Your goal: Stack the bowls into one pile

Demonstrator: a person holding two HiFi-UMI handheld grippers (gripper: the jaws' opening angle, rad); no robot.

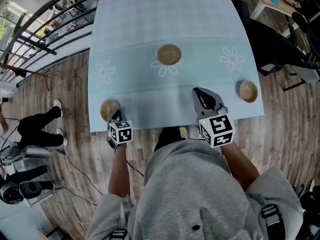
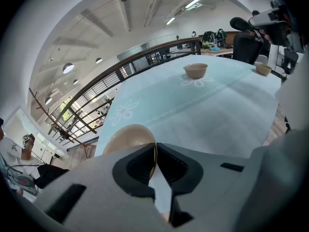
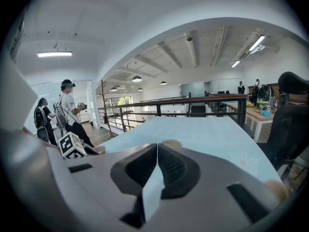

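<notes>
**Left gripper clamped on the near-left bowl; three bowls not yet piled**

Surface and room. The table (image 1: 165,19) carried a pale blue cloth (image 1: 150,99) with white flower prints and stood on a wood-plank floor (image 1: 65,84). To its left ran a dark railing (image 1: 45,29), and a person (image 1: 37,126) in black trousers stood on the planks. To its right were a black chair (image 1: 280,49) and the corner of a wooden desk (image 1: 272,1).

Hard to make out. The left bowl (image 1: 107,109) sat at the near-left corner of the cloth. Its near side was covered by the left gripper (image 1: 116,116) in both the head view and the left gripper view (only the far rim and part of the wall showed), so its inside could not be read. In the right gripper view the middle bowl (image 1: 169,54) was cut down to a sliver above the jaws.

Containers. The left gripper's jaws were drawn narrow onto the left bowl's rim, one pad inside the wall and one outside. The middle bowl stood upright at the cloth's centre, just beyond a flower print, and showed a bare brown interior. The right gripper (image 1: 199,91) was over the near part of the cloth, between the middle bowl and the right bowl (image 1: 248,91). Its jaws were pressed together with nothing in them. The right bowl stood upright near the right edge, its interior also bare. All three bowls were well apart.
</notes>
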